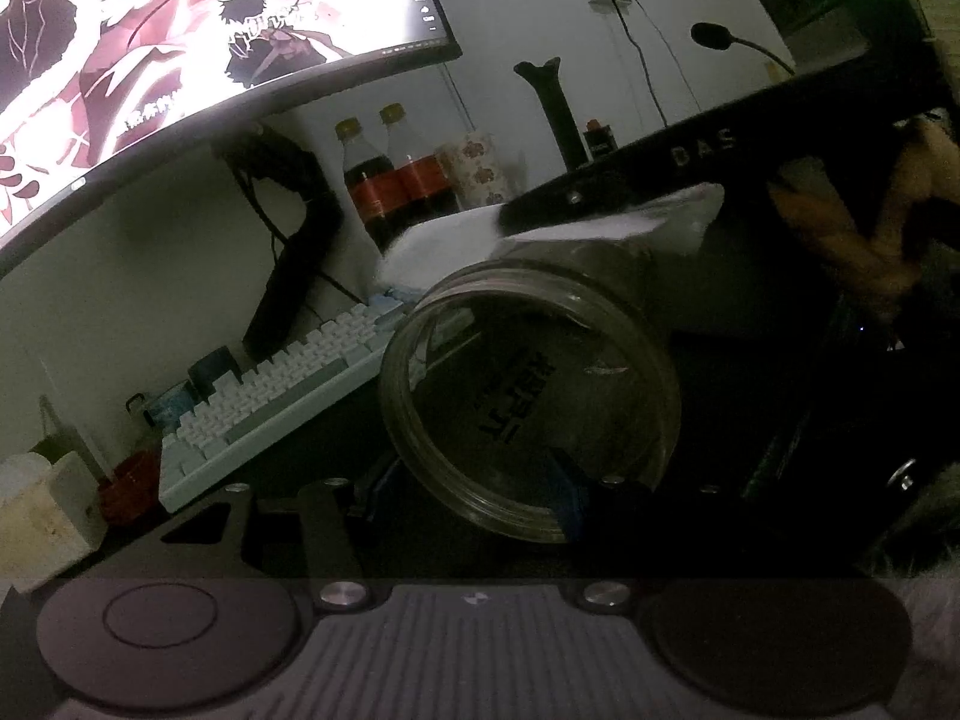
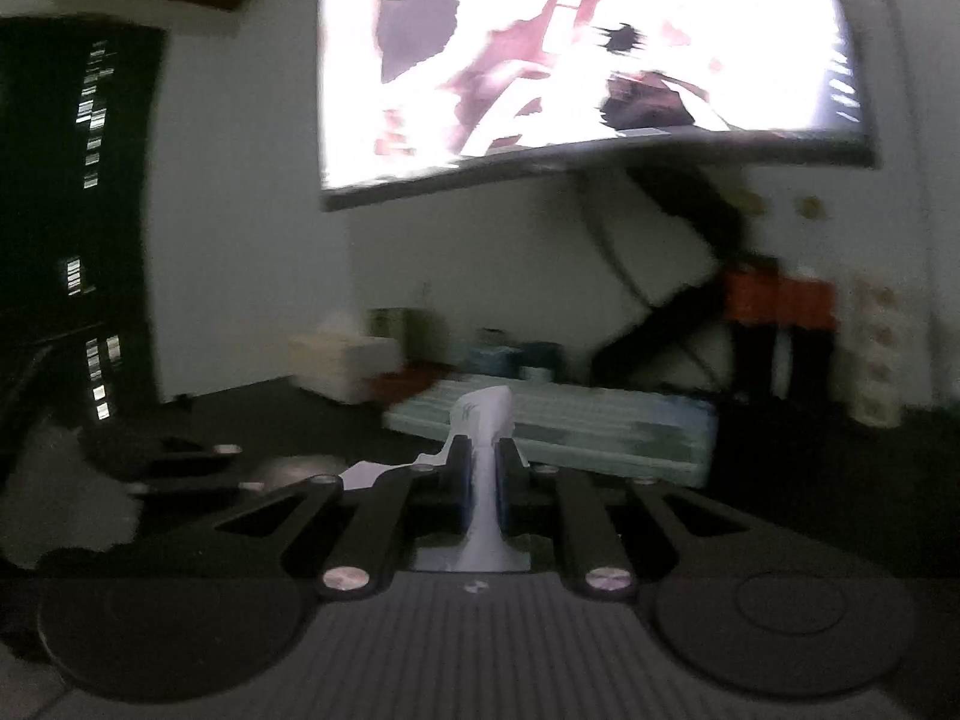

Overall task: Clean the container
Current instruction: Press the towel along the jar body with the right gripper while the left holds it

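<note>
Evidently the left gripper clamps the clear jar, mouth tilted outward for reach — while the right gripper, nearly closed, pinches a white tissue beside its rim.

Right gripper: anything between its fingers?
Yes. A white tissue is pinched between the right gripper fingers, seen in the right wrist view.

My left gripper holds the clear glass jar tilted; my right gripper presses white tissue at its rim.
</note>
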Action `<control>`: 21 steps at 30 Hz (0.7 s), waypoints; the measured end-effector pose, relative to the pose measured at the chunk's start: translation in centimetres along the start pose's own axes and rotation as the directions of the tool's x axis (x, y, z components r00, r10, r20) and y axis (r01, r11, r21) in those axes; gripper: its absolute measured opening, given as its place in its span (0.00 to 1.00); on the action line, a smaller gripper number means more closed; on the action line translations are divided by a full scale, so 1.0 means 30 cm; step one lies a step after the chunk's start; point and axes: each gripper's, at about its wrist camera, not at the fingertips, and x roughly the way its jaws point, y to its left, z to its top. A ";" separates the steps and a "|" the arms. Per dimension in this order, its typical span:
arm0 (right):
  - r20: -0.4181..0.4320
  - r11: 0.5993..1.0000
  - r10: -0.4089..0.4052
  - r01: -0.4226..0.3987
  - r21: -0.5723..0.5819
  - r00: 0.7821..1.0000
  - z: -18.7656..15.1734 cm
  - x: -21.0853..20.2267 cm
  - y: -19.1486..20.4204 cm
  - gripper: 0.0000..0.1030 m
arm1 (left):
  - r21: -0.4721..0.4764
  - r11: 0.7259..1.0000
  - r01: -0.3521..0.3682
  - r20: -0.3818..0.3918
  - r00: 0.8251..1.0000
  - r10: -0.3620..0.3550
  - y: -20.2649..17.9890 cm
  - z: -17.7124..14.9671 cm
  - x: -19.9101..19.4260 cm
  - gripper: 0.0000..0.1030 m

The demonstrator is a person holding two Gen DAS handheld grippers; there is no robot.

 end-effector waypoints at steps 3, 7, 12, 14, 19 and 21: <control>0.006 0.999 0.028 -0.028 -0.031 1.000 0.001 -0.003 0.034 0.12 | 0.014 1.000 0.011 -0.028 1.000 -0.010 -0.005 0.016 -0.013 0.47; -0.006 1.000 -0.027 0.027 -0.003 1.000 -0.004 -0.003 -0.017 0.12 | 0.061 0.997 0.041 -0.004 0.999 -0.040 -0.016 0.033 -0.070 0.56; -0.023 0.990 -0.139 0.140 0.017 0.990 -0.015 -0.009 -0.103 0.13 | 0.076 0.997 0.029 0.012 0.999 -0.030 -0.024 0.040 -0.075 0.58; -0.031 0.987 -0.157 0.158 0.043 0.987 -0.020 -0.018 -0.137 0.13 | 0.049 0.999 0.012 0.006 1.000 -0.012 -0.009 0.044 -0.055 0.58; -0.026 0.988 -0.151 0.152 0.031 0.988 -0.020 -0.022 -0.123 0.12 | -0.065 0.997 -0.044 0.044 0.998 0.047 0.056 0.054 -0.041 0.58; -0.019 0.995 -0.093 0.093 0.032 0.995 -0.013 -0.021 -0.105 0.12 | -0.092 0.992 -0.084 0.065 0.994 0.090 0.066 0.059 -0.045 0.58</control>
